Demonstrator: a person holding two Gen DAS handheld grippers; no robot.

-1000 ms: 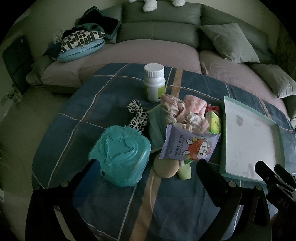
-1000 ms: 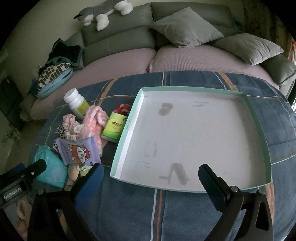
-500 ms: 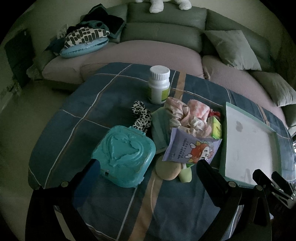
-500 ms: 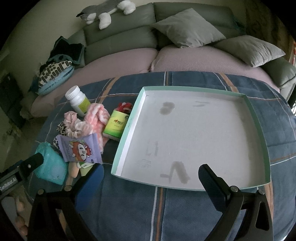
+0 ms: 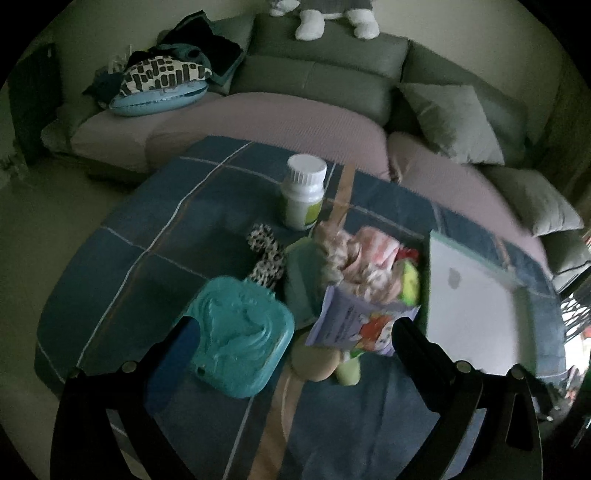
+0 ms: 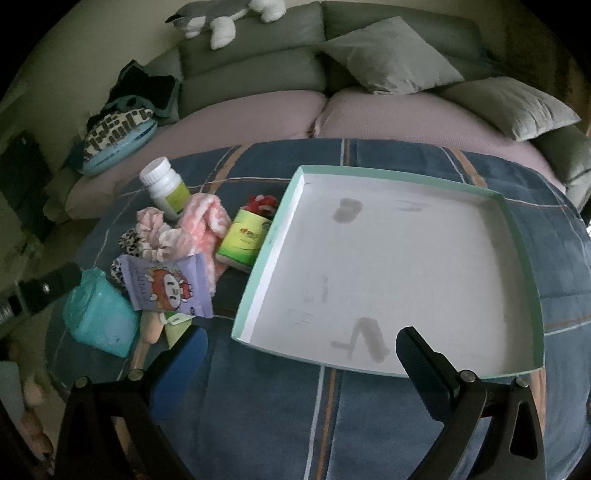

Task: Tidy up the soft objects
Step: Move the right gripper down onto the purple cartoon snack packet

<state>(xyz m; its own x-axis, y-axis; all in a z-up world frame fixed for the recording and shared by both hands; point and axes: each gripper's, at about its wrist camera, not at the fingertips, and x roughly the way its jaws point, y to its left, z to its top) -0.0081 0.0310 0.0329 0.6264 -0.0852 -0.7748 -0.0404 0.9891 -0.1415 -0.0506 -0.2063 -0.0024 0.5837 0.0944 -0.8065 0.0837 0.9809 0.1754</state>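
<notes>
Left wrist view: the left gripper [image 5: 291, 350] hangs wide open and empty at lower centre, facing the soft scrunchies [image 5: 343, 254] heaped mid-frame. The right gripper [image 6: 303, 354], equally spread and empty, faces the bare tray [image 6: 524, 266], probably their destination.

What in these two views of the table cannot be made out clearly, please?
- Purple packet: print smeared by motion blur, left wrist view.
- Beige item: mostly hidden beneath the packet, right wrist view.
- Red item: hidden behind the green can.
- Plush toy: cut off by the top edge.
</notes>
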